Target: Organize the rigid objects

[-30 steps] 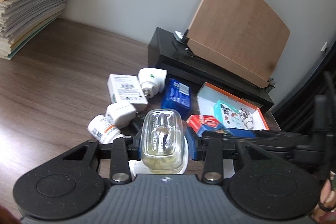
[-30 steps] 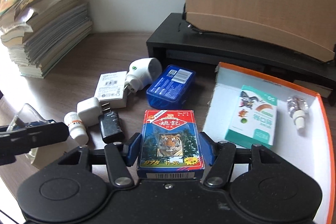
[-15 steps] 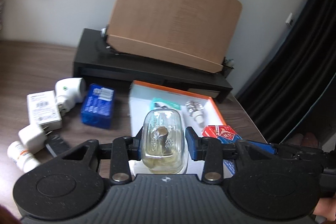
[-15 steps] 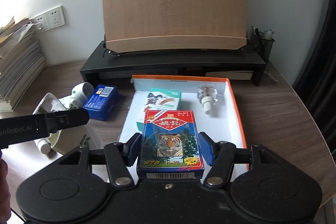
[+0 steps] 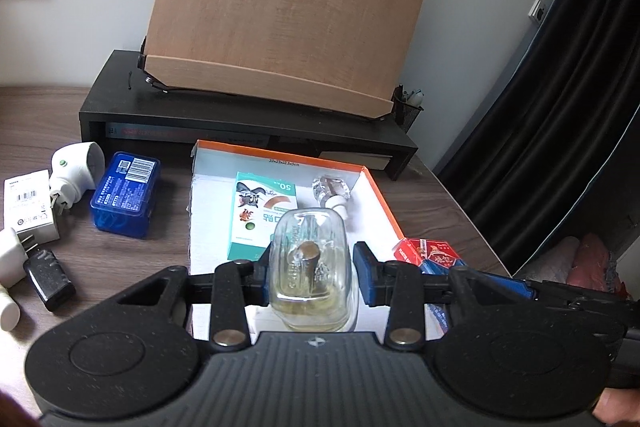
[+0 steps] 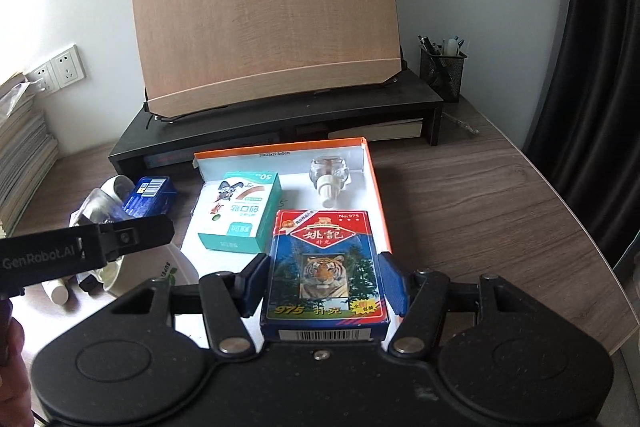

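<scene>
- Your left gripper (image 5: 311, 269) pinches a small glass bottle (image 5: 310, 273) across its sides, base toward the camera, so it rides steady over the near end of the box lid (image 5: 380, 195); a little yellowish liquid sits in the bottle's near end.
- Your right gripper (image 6: 325, 281) is clamped on a pack of cards (image 6: 325, 267) by its long edges, face up, which keeps the flat face level for setting down.
- That pack hangs over the lid's 5 o'clock corner, the one bare patch there.
- Already in the lid: a green carton (image 6: 240, 211) at 9 o'clock and a second small bottle (image 6: 330, 177) at 1 o'clock, lying on its side, so it may roll.
- Left of the lid, at 9 o'clock on the desk (image 5: 152, 259), a blue case (image 5: 126, 195), a white plug-in heater (image 5: 74, 173) and chargers (image 5: 48, 277) look still to be gathered.
- I judge both loads are meant for the lid; place them apart so the glass does not knock.
</scene>
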